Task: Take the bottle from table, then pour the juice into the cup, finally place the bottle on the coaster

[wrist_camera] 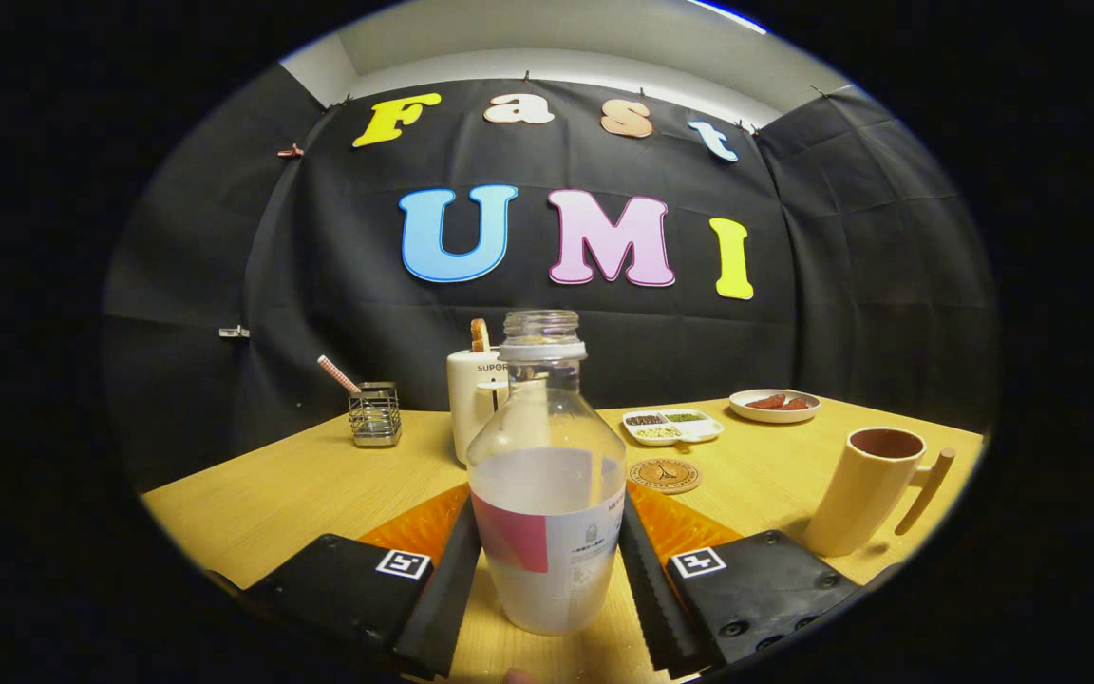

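We are observing hand-held gripper (547, 570) clamping both fingers on upright bottle (547, 484) standing on bench (272, 494); coaster (665, 475) lying just beyond; cup (868, 489) standing right.

I count one bottle (547, 475), one cup (865, 489) and one coaster (665, 474). There are two dishes (672, 427) (775, 405), one wire holder (375, 414) and one white jar (476, 404).

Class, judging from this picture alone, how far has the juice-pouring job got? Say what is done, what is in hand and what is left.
Done: nothing finished yet; the bottle stands upright on the table, cap off.
In hand: the hand-held gripper has the bottle between its fingers, which look to be touching its sides; a firm grip cannot be confirmed.
Left: lifting it, pouring into the cup beyond the right finger, then setting it on the coaster behind it.
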Available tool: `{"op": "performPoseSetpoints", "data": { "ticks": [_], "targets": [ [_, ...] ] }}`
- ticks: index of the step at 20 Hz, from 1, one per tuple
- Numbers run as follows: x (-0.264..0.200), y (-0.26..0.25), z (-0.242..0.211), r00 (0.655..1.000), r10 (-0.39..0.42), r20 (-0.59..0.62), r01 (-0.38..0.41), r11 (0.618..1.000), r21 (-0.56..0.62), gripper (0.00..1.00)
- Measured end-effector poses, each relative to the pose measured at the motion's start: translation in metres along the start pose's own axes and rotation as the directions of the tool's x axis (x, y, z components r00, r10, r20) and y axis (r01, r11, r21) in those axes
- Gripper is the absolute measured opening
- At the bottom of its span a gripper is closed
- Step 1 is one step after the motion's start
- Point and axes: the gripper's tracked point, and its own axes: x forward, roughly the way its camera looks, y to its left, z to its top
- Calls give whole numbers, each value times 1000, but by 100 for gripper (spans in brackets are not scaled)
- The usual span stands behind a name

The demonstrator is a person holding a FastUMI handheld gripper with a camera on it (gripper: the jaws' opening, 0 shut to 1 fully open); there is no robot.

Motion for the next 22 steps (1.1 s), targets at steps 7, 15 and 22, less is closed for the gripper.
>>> {"op": "performPoseSetpoints", "data": {
  "ticks": [7, 15, 22],
  "targets": [
    [0, 6, 3, 998, 55, 31, -55, 998, 3, 76],
    [11, -6, 1, 1000, 5, 13, -5, 1000, 10, 76],
    [5, -26, 29, 1000, -5, -20, 8, 985, 174, 75]
  ]
}}
